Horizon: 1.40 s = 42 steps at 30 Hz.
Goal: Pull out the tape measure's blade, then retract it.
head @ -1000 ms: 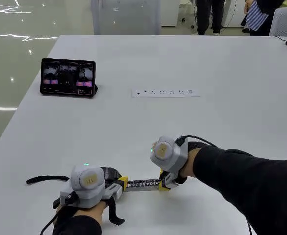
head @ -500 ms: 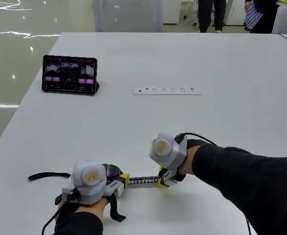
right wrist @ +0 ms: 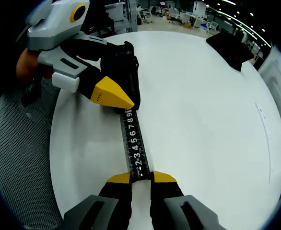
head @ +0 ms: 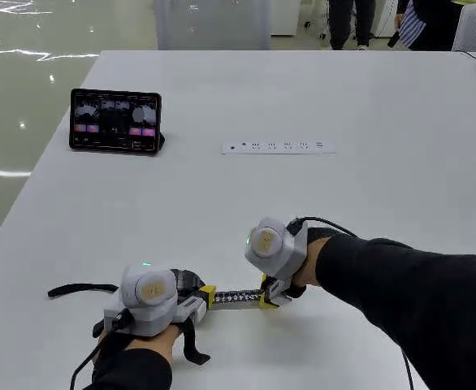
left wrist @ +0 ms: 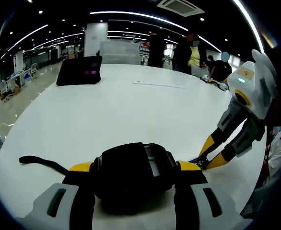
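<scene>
Left gripper [head: 199, 302]: is clamping the black tape measure case [left wrist: 131, 172] between its jaws, closed against both sides.
Right gripper [right wrist: 141, 178]: is pinching the tip of the blade [right wrist: 133, 143], jaws nearly together.
Blade: is lying flat on the white table [head: 319, 211], running straight ahead of the right gripper to the case.

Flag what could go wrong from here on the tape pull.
1. The right claw pinches only the blade end; a slip would likely let it snap back into the case.
2. The left claw grips the case's sides; a harder pull might drag or twist it out.
</scene>
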Tool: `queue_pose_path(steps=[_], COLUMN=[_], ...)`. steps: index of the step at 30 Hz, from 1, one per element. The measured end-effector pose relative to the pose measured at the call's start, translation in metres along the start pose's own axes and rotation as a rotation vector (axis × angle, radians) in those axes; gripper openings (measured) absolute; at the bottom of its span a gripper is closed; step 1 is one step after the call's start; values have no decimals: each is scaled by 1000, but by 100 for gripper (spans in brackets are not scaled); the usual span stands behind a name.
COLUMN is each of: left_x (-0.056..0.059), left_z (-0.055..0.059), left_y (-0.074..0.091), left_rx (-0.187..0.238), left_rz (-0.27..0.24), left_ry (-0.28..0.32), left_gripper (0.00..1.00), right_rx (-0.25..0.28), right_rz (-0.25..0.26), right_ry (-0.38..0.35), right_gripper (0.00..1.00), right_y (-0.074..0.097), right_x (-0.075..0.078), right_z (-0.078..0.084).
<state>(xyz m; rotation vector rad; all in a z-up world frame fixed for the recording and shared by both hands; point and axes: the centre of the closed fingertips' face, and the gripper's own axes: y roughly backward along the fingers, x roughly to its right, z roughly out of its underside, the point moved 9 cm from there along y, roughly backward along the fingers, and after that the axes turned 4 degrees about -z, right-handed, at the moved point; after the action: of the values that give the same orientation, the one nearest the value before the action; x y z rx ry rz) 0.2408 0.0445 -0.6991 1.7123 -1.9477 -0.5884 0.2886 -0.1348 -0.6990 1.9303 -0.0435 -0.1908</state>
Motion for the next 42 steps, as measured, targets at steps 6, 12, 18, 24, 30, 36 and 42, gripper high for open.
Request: queue_pose_path(steps=[6, 12, 18, 24, 30, 36, 42], left_x=[0, 0, 0, 0, 0, 0, -1], left_z=[0, -1, 0, 0, 0, 0, 0], left_y=[0, 0, 0, 0, 0, 0, 0], left_rx=[1, -9, -8, -7, -10, -13, -15], left_rz=[3, 9, 9, 9, 10, 10, 12], left_ry=[0, -1, 0, 1, 1, 1, 2], left_gripper=[63, 62, 63, 63, 63, 63, 63], right_rx=[2, 9, 15, 16, 16, 17, 20], right_rz=[-3, -5, -5, -9, -5, 1, -3], right_ry=[31, 42, 30, 34, 33, 35, 35], right_gripper=[10, 10, 10, 10, 10, 10, 10], right_y=[0, -1, -2, -3, -5, -6, -7], right_x=[-2, -4, -4, -5, -6, -6, -6], right_z=[-1, -3, -5, -7, -9, -11, -13])
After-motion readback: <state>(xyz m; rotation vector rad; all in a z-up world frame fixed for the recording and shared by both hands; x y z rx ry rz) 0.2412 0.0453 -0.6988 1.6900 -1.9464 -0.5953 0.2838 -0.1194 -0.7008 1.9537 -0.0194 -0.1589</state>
